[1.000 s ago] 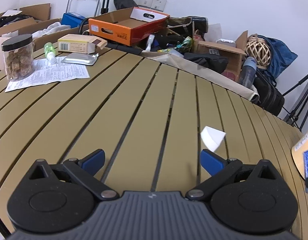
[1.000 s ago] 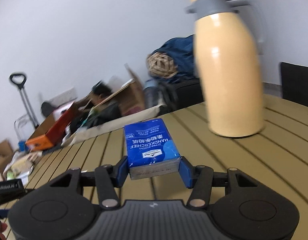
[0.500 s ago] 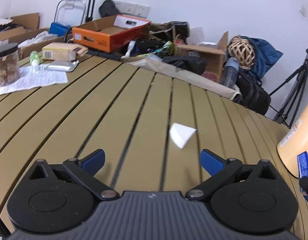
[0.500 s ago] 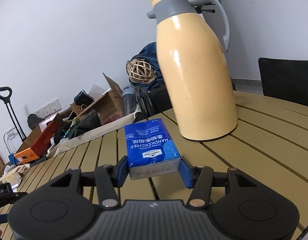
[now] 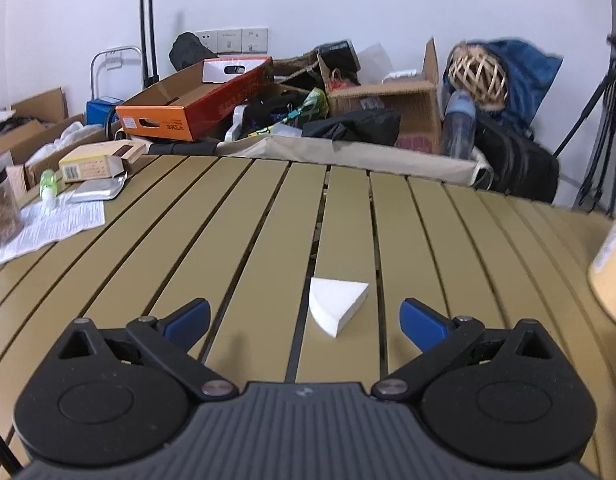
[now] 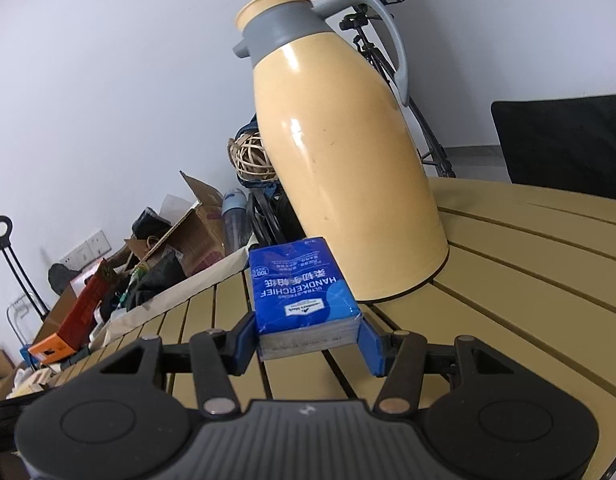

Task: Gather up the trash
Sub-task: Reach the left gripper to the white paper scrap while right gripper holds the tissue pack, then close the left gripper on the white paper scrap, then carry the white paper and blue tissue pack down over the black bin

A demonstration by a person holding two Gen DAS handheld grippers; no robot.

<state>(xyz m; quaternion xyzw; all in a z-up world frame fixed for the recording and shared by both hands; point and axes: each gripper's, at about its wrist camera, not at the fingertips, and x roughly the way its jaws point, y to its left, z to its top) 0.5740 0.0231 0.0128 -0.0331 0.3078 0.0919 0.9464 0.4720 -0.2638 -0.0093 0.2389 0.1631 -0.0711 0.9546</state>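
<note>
One item was already in hand: the right gripper point(image 6: 308, 334) clamped a blue tissue pack point(image 6: 301, 292) at lower centre. The left gripper point(image 5: 303, 318) stood wide, the white foam wedge point(image 5: 336, 304) lying between its fingers, unpicked.

- The left gripper point(image 5: 303, 316) hangs low over the slatted table point(image 5: 247, 240), tipped downward, its two blue-tipped fingers point(image 5: 187, 317) spread wide apart.
- Nothing touches either left pad; a white foam wedge point(image 5: 337, 304) lies on the slats between the fingers, nearer the right one, apart from both.
- The black linkage arms of the left gripper angle outward from the ribbed grey body.
- The right gripper point(image 6: 308, 336) points shallowly downward and sits rolled, so the tabletop slants across its view.
- Its blue pads point(image 6: 245, 338) clamp a blue tissue pack point(image 6: 303, 292) by its two long sides, the pack projecting forward above the table.
</note>
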